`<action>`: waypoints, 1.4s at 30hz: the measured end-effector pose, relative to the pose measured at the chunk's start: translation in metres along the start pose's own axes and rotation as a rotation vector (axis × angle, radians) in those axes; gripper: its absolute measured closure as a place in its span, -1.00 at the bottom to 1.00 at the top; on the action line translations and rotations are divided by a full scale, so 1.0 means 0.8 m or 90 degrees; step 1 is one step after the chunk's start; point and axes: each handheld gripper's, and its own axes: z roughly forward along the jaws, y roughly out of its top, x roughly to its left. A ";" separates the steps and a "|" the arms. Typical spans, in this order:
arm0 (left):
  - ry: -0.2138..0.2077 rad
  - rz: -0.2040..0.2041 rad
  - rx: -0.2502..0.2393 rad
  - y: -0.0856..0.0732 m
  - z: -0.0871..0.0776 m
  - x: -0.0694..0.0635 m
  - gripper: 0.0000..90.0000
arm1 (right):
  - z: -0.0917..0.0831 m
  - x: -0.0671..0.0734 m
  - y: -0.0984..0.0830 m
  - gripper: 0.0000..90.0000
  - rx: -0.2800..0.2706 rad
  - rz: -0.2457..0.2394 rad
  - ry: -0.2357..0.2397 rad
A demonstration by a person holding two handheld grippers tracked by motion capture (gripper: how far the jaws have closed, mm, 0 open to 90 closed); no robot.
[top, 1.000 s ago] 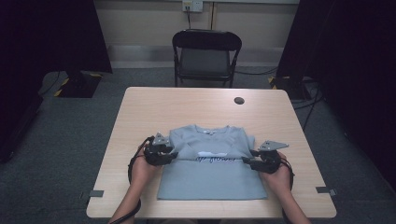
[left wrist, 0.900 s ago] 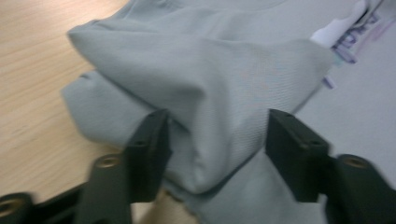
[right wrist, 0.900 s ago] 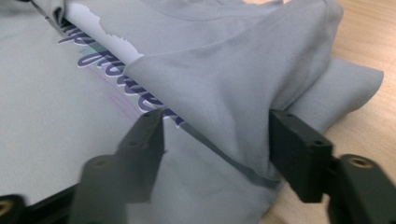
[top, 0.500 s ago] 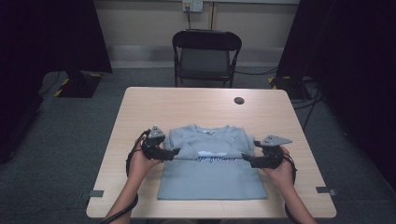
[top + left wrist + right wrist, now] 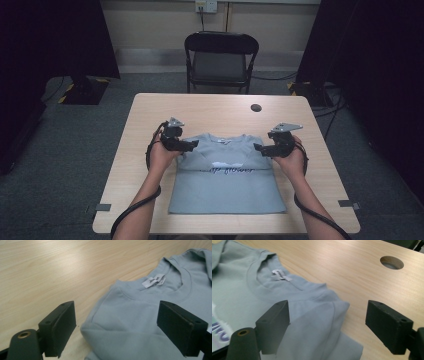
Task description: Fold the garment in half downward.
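Observation:
A light blue T-shirt (image 5: pixel 227 185) lies flat on the table with its collar at the far end, its white neck label (image 5: pixel 153 280) showing and its sleeves folded in. My left gripper (image 5: pixel 192 145) hovers over the shirt's left shoulder (image 5: pixel 130 315). Its jaws have just been opening and stand open, with no cloth pinched between them. My right gripper (image 5: pixel 257 148) hangs over the right shoulder fold (image 5: pixel 329 315). Its jaws have also just been opening, are open, and touch nothing. Both grippers point inward at each other.
The wooden table (image 5: pixel 215 110) has a round cable hole (image 5: pixel 256 107) at its far right, seen also as the hole (image 5: pixel 392 262) beyond the right jaw. A black folding chair (image 5: pixel 220 60) stands behind the table. Dark curtains hang on both sides.
Both grippers opened and let go of the shirt's sides. Both hands rose and moved away from the person, from the shirt's middle to its shoulders.

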 end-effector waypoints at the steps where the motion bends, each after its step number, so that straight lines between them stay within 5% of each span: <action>1: -0.001 0.003 0.006 0.001 0.005 0.001 -0.66 | 0.005 -0.002 0.002 -0.55 0.001 0.001 0.002; 13: 0.005 -0.013 0.046 0.012 0.057 0.016 -0.61 | 0.072 -0.025 0.020 -0.26 0.058 0.030 0.012; 16: -0.005 -0.010 0.063 0.011 0.067 0.018 -0.30 | 0.082 -0.026 0.020 -0.13 0.069 0.031 0.018; 19: -0.008 -0.005 0.061 0.010 0.072 0.018 -0.20 | 0.088 -0.023 0.018 0.02 0.081 0.017 0.020; 26: -0.014 0.070 0.085 0.012 0.071 0.006 0.30 | 0.090 -0.019 0.013 0.26 0.080 0.011 0.026; 31: -0.031 0.058 0.099 0.013 0.068 0.003 0.81 | 0.090 -0.015 0.015 0.76 0.087 0.019 0.056; 37: -0.043 0.058 0.093 0.013 0.066 0.003 0.89 | 0.090 -0.013 0.017 0.89 0.093 0.049 0.065; 40: -0.058 0.016 0.073 0.012 0.059 0.007 0.89 | 0.082 -0.013 0.019 0.90 0.069 0.053 0.071; 42: -0.060 0.013 0.066 0.014 0.053 0.009 0.89 | 0.077 -0.013 0.022 0.90 0.063 0.053 0.077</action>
